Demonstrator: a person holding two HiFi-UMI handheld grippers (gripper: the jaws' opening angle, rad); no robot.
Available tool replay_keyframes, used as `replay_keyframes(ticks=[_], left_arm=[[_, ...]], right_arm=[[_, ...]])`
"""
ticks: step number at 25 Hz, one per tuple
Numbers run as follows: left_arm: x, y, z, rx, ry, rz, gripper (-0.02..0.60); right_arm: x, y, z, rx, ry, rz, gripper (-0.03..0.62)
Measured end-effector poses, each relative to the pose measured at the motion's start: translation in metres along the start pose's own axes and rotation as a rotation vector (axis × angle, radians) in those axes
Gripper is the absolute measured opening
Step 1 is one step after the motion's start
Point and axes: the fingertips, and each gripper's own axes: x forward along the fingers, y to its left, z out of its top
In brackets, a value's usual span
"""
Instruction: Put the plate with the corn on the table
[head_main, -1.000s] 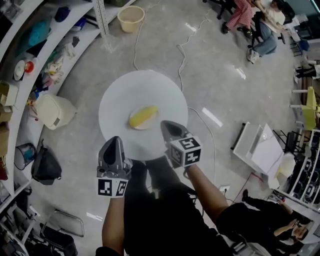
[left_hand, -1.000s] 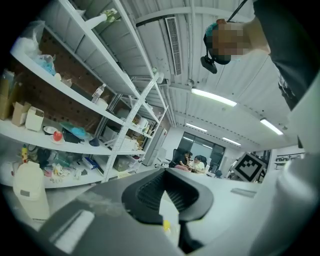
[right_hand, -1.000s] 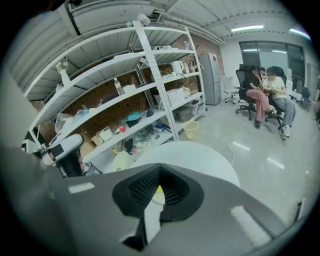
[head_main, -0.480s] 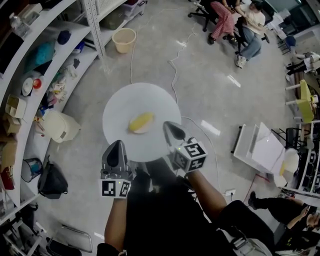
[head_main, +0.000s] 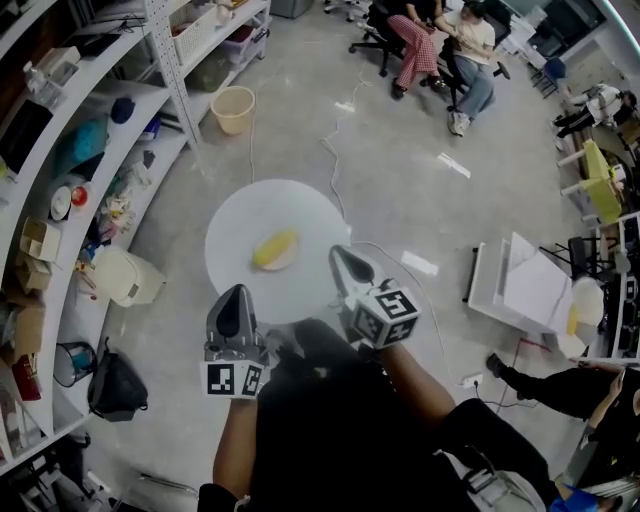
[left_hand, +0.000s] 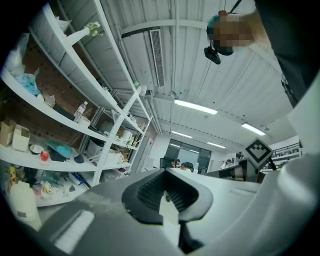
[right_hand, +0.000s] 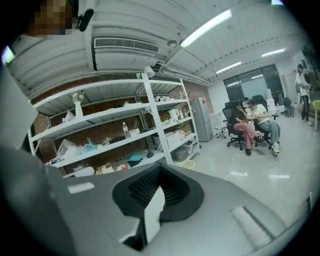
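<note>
Raised higher than before, the plate (head_main: 248, 212) carries the corn (head_main: 274, 248), left gripper (head_main: 236, 300) and right gripper (head_main: 344, 260) both clamping its rim

1. The round white plate (head_main: 300, 215) carrying the yellow corn cob (head_main: 275, 247) now looks smaller in the head view and sits slightly lower.
2. The cream plastic bucket (head_main: 233, 108) on the floor has slid down from the top edge.
3. The seated people (head_main: 440, 40) on office chairs have shifted left and now show more fully.

The plate (head_main: 300, 215), left claw (head_main: 237, 298) and right claw (head_main: 345, 258) are viewed from steeply overhead, and closely along each claw's jaws toward shelves (head_main: 110, 120) shared by all views.
</note>
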Motion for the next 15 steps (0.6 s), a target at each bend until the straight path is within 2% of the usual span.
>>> replay_keyframes(ticks=[5, 8, 15], left_arm=[[-0.007, -0.020, 0.012, 0.016, -0.009, -0.015, 0.003], [-0.006, -0.033, 0.015, 0.022, -0.012, -0.025, 0.003], [0.004, -0.061, 0.005, 0.020, 0.010, -0.024, 0.003]], right_arm=[[-0.024, 0.003, 0.020, 0.008, -0.061, 0.018, 0.011], [-0.034, 0.004, 0.026, -0.021, -0.092, 0.041, 0.011], [-0.047, -0.012, 0.013, 0.000, -0.098, 0.108, 0.011]])
